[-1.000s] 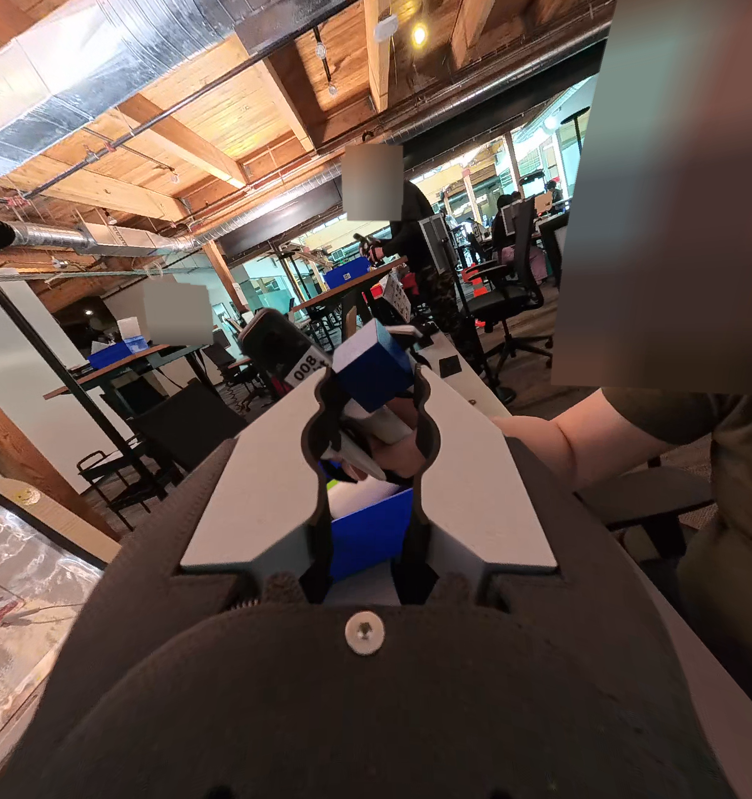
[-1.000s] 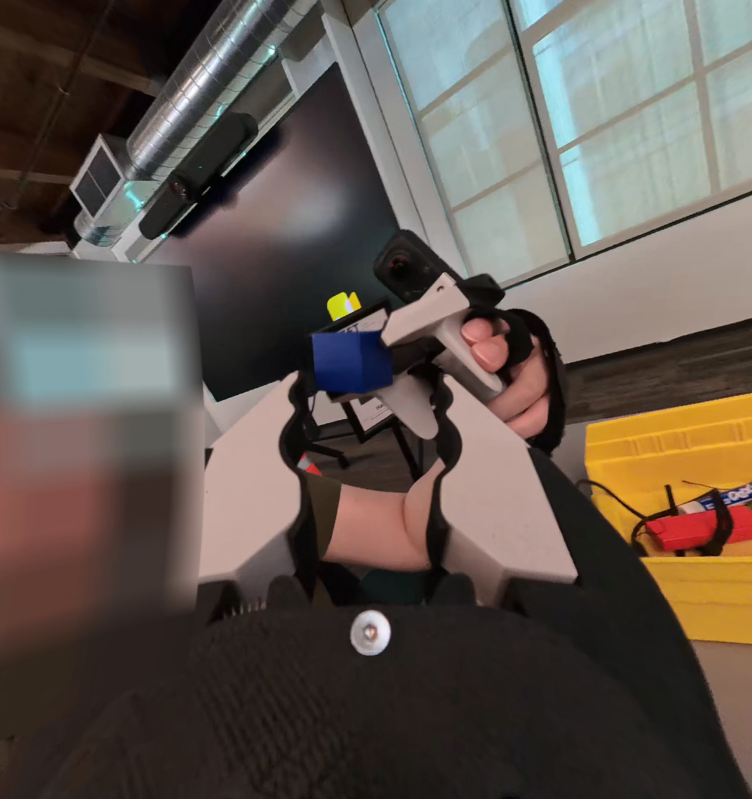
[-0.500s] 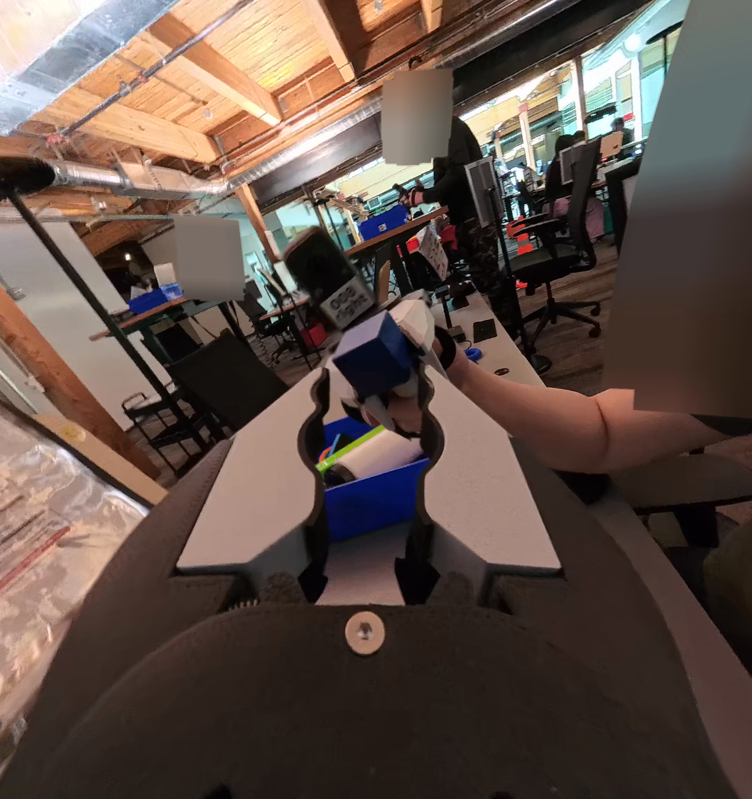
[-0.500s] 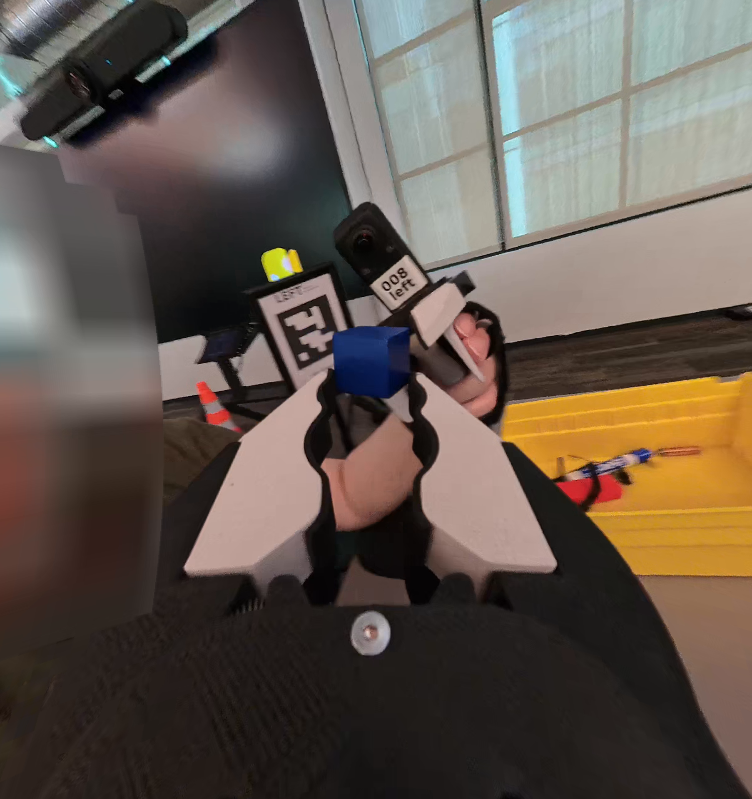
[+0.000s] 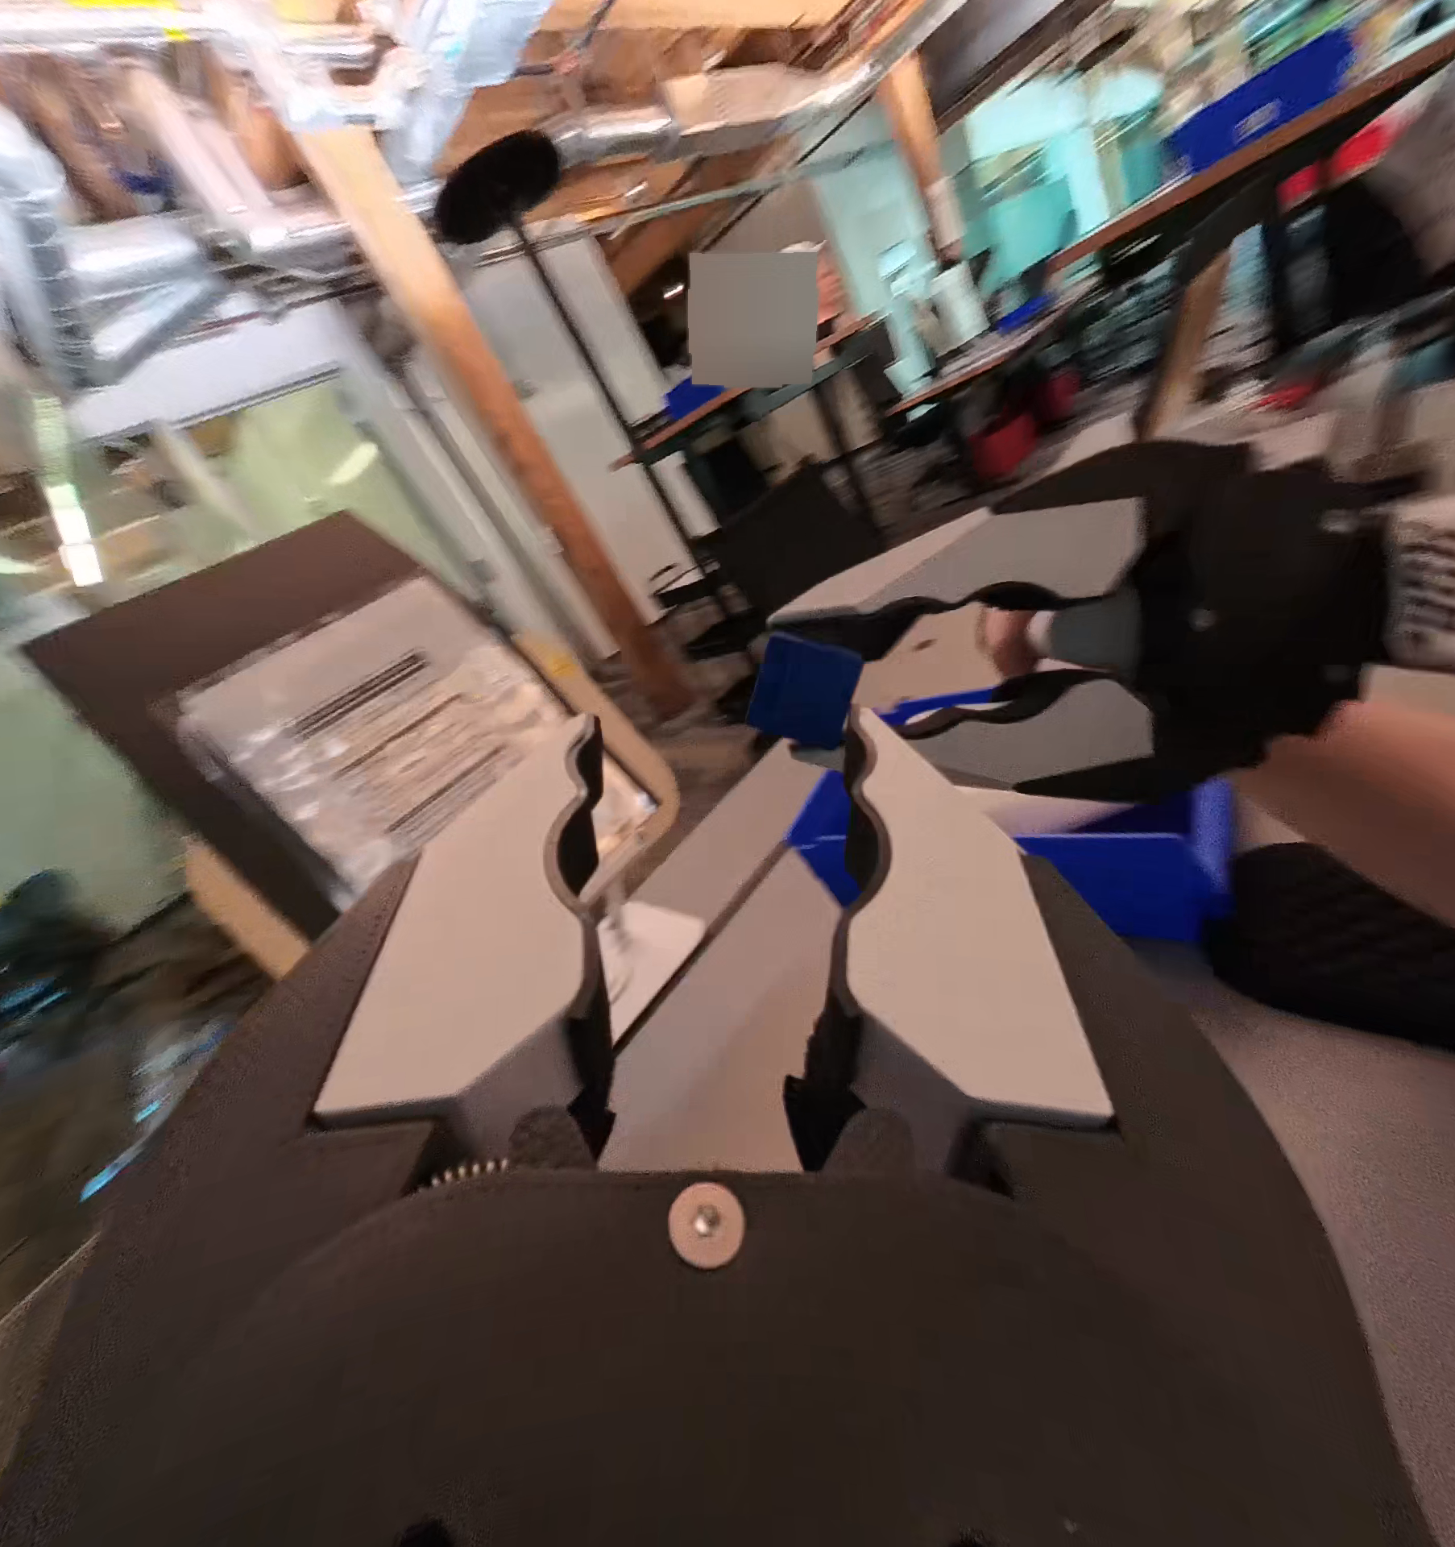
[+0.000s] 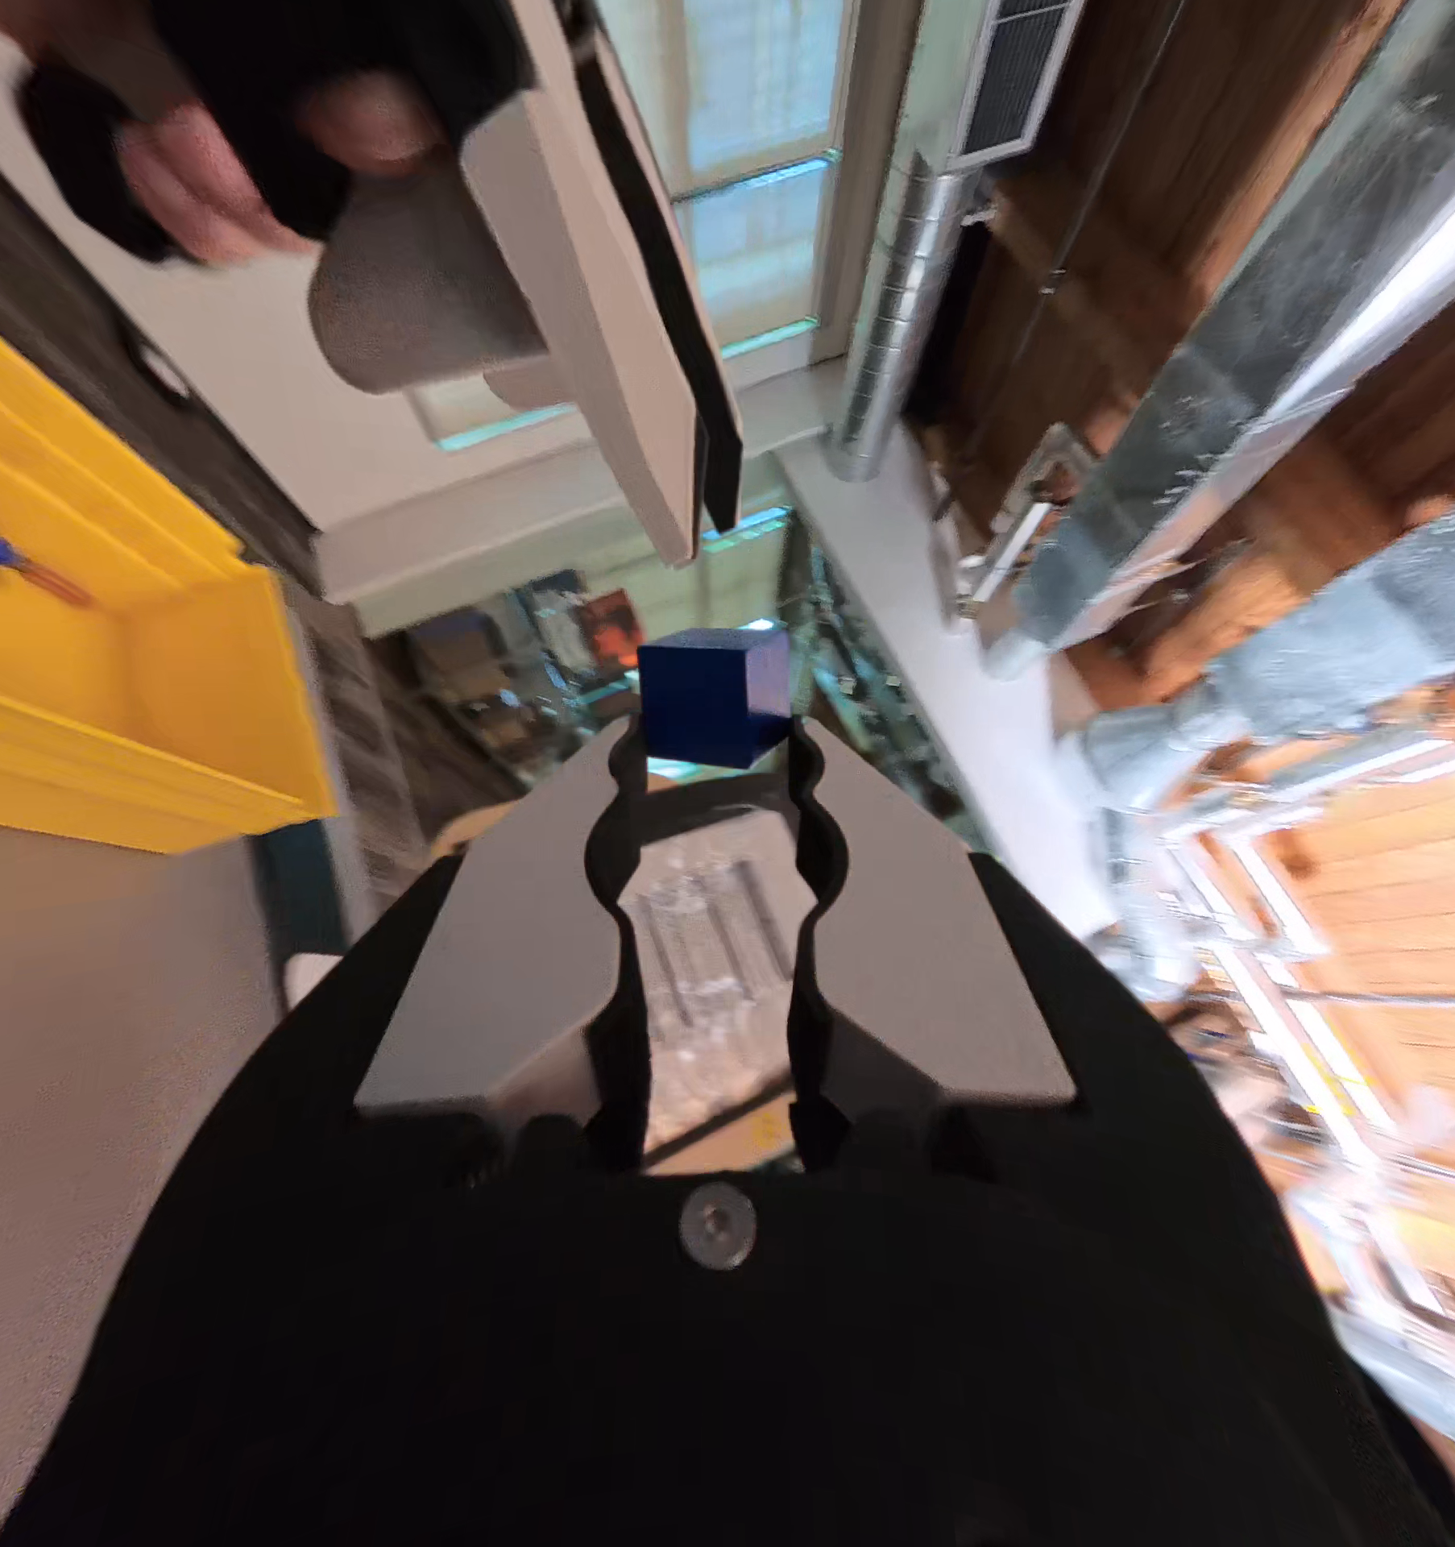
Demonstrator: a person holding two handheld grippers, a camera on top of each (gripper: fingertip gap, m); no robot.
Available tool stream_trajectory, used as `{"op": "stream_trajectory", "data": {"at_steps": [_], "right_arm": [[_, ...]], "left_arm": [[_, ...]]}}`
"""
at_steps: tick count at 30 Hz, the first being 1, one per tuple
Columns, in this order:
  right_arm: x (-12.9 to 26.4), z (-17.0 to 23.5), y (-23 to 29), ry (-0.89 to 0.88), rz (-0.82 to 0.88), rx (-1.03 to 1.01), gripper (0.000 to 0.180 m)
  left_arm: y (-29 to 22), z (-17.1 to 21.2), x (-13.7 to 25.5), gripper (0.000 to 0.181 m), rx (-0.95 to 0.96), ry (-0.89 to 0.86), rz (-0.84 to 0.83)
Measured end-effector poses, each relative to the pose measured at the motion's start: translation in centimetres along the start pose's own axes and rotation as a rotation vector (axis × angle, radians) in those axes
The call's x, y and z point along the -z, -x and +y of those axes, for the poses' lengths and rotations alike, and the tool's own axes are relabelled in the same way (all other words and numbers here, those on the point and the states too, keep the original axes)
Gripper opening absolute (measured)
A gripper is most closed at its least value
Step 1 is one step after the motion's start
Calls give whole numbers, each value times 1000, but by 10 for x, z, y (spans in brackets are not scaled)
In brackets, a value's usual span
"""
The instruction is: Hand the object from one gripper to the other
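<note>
Bins, one yellow (image 6: pixel 134 670) and one blue (image 5: pixel 1126 871), are seen nearby; the blue cube (image 6: pixel 712 707) is pinched by the right gripper (image 6: pixel 712 741), the left gripper (image 5: pixel 720 745) spread empty.

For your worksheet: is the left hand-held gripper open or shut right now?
Open: the left hand-held gripper holds nothing; the blue cube sits clamped in the right hand-held gripper.

Small dark-blue cube (image 6: pixel 712 705), tilted, pinched at right hand-held gripper (image 6: pixel 714 737) tips

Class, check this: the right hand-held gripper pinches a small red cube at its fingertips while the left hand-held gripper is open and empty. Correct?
Not quite: the small cube is blue, not red, as the right wrist view shows. The right hand-held gripper pinches it at its fingertips, and the left hand-held gripper is open and empty.
</note>
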State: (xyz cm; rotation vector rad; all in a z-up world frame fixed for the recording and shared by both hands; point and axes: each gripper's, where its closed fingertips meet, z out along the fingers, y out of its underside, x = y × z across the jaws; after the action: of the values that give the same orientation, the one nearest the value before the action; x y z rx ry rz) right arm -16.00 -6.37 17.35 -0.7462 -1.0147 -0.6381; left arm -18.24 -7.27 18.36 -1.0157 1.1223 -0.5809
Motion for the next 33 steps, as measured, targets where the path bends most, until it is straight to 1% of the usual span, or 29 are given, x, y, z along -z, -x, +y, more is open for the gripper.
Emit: {"op": "stream_trajectory", "data": {"at_steps": [1, 2, 3, 4, 6, 7, 9, 12, 15, 16, 22, 25, 27, 29, 31, 32, 33], "right_arm": [[-1, 0, -3, 19, 50, 54, 32], [-3, 0, -5, 36, 91, 114, 32], [-3, 0, -8, 55, 141, 172, 32], [-3, -1, -10, 64, 190, 219, 32], [-5, -6, -4, 46, 199, 270, 32], [-5, -9, -1, 37, 197, 278, 33], [-4, -14, 1, 7, 206, 291, 33], [-2, -20, 1, -26, 218, 291, 32], [0, -24, 1, -48, 219, 294, 32], [1, -25, 2, -57, 216, 291, 32], [2, -24, -2, -79, 238, 262, 33], [0, -20, -8, -67, 243, 195, 52], [-1, -16, -8, -62, 214, 133, 53], [-2, -11, -9, -76, 184, 31, 53], [-2, -6, -10, -118, 124, -150, 49], [-3, -6, -7, -154, 49, -301, 47], [-4, -8, -4, -207, -60, -510, 45]], "left_arm": [[2, 1, -1, 57, -10, 31, -57], [2, 3, -2, 61, 19, 60, -86], [-2, 5, -3, 67, 76, 81, -79], [-10, 5, -6, 69, 136, 88, -44], [-20, 2, -8, 72, 214, 71, 16], [-19, 1, -9, 71, 229, 62, 15], [-15, 1, -8, 64, 235, 50, 4], [-20, -1, -7, 57, 289, 32, 75], [-25, -1, -7, 45, 323, 22, 137], [-26, -1, -8, 37, 329, 16, 150], [-26, -3, -9, 35, 339, -13, 186], [-16, -5, -8, 35, 337, -42, 154], [-10, -14, -4, 36, 365, -125, 166], [-7, -30, 5, 35, 414, -260, 236], [-2, -38, 11, 35, 456, -356, 291], [-1, -38, 14, 35, 446, -388, 312], [-1, -38, 15, 35, 414, -416, 323]]}}
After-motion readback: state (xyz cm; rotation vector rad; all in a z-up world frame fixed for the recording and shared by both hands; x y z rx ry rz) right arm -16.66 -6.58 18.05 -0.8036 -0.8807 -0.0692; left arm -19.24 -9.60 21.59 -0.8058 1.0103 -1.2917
